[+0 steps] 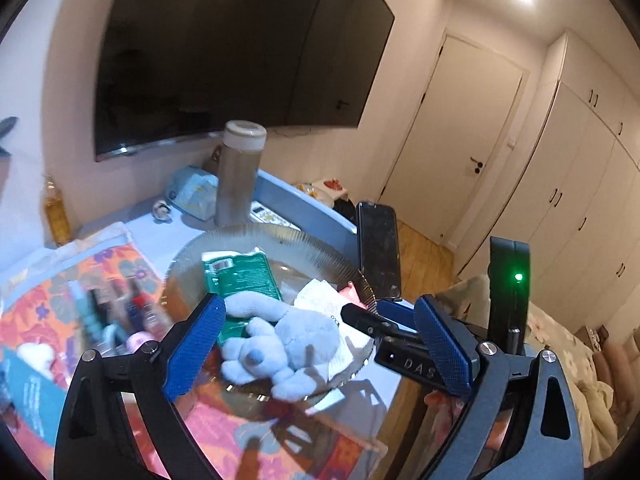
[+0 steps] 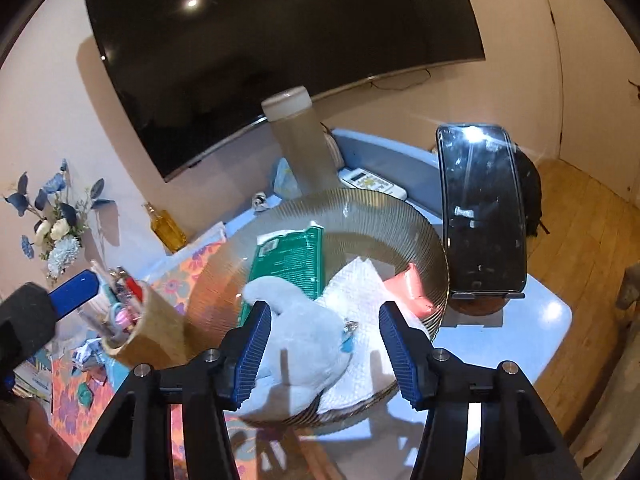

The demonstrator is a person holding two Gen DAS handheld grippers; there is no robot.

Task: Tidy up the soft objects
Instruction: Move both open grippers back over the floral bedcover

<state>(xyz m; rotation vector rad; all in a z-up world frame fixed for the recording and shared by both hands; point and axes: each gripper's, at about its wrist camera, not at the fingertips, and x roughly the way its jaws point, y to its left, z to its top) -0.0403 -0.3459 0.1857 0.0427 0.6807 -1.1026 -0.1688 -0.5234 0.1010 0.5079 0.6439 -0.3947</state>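
Observation:
A pale blue plush toy (image 1: 280, 344) lies in a ribbed glass bowl (image 1: 256, 240) on top of a green packet (image 1: 240, 280), a white paper napkin (image 1: 320, 300) and a pink packet (image 2: 408, 288). My left gripper (image 1: 320, 348) is open, its jaws wide on either side of the plush. My right gripper (image 2: 324, 348) is open just above the plush (image 2: 304, 336), which lies between its fingers near the bowl's (image 2: 360, 208) front rim. The right gripper's fingertip also shows in the left wrist view (image 1: 360, 318).
A phone on a stand (image 2: 480, 212), a tall bottle with a pale cap (image 2: 300, 144), a remote (image 2: 372, 182) and an oil bottle (image 2: 168, 228) stand behind the bowl. A cup of pens (image 2: 128, 320) and a floral cloth (image 1: 52, 292) lie left. A TV (image 2: 260, 48) hangs on the wall.

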